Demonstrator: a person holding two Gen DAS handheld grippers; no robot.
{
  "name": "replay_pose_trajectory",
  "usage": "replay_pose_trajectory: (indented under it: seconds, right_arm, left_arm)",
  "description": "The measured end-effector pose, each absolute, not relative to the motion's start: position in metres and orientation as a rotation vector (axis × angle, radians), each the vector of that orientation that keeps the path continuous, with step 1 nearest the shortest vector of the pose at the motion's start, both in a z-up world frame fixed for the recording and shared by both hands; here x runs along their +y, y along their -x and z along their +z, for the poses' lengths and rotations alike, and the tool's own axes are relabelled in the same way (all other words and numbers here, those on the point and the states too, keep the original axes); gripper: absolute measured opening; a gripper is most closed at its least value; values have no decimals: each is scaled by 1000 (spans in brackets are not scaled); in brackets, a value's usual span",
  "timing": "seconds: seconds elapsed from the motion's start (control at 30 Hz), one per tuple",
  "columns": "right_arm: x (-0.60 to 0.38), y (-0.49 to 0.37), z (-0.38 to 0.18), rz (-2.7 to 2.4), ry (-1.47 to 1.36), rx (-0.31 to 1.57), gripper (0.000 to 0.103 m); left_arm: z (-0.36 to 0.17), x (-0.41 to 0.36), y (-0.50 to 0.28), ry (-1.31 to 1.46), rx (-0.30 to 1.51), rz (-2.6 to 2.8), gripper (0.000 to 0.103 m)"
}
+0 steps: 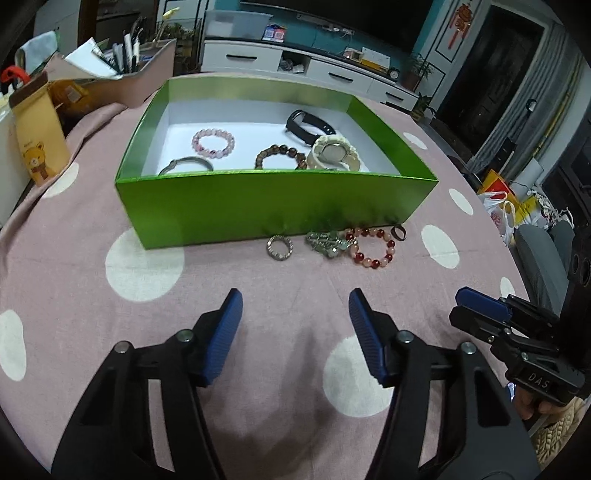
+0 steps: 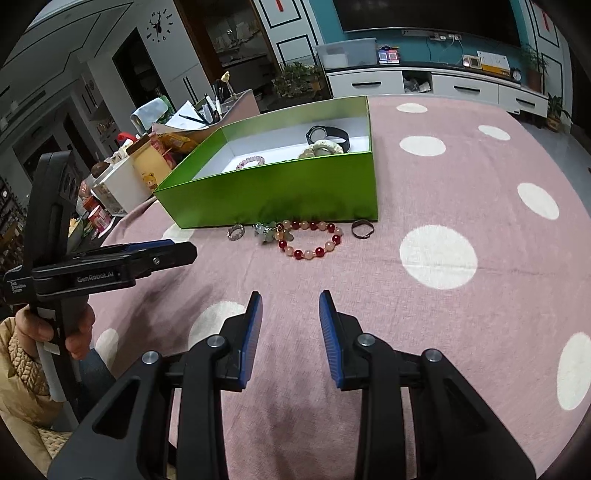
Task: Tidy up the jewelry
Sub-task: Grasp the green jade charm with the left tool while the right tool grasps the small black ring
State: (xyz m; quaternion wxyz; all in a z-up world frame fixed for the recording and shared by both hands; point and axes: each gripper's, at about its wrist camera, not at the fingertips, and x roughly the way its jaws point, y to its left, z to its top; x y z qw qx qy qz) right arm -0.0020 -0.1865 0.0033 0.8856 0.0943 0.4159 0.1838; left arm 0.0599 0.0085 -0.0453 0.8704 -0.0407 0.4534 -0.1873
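Five pieces are already lying inside the green box (image 1: 273,199), while a ring (image 1: 279,248), a charm cluster (image 1: 327,243), a red bead bracelet (image 1: 373,248) and a dark ring (image 1: 399,232) are waiting just before its front wall, both the left gripper (image 1: 295,314) and the right gripper (image 2: 290,314) hovering open and empty.

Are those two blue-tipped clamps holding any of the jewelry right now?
No. The left gripper and right gripper are both open and empty above the tablecloth.

white tv cabinet (image 2: 436,83) | teal wall (image 2: 413,44) | wall clock (image 2: 159,26)
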Motion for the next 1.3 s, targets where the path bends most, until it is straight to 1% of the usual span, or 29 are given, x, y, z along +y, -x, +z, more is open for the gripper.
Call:
replay_pose_trajectory:
  seconds: [0.17, 0.47, 0.57, 0.73, 0.87, 0.93, 0.97, 1.1, 1.13, 1.3]
  right_arm:
    - [-191, 1, 3, 379, -219, 858, 32]
    - [-199, -3, -3, 367, -243, 865, 32]
    - [-202, -4, -6, 360, -252, 872, 32]
    - [-205, -8, -12, 351, -266, 881, 32]
    - [-205, -11, -14, 352, -269, 884, 32]
    - [-205, -11, -14, 351, -268, 884, 32]
    - [-205, -11, -15, 352, -270, 885, 32]
    - [-205, -12, -15, 350, -269, 885, 32]
    - [-205, -12, -15, 349, -268, 886, 32]
    - [-205, -12, -15, 347, -271, 887, 32]
  left_arm:
    - [-41, -10, -67, 4, 909, -431, 58]
    - [-52, -38, -92, -49, 917, -484, 51]
    - [-59, -37, -101, -8, 949, -484, 47]
    - [-68, -32, -113, 102, 991, -500, 36]
    - [-72, -34, -119, 123, 1008, -510, 33]
    - [-75, -36, -122, 145, 1019, -520, 21]
    - [-76, -36, -123, 153, 1022, -518, 18]
    - [-76, -35, -122, 178, 1008, -531, 11]
    - [-75, -34, -121, 180, 1000, -537, 7]
    - [-62, -34, -115, 180, 951, -557, 7]
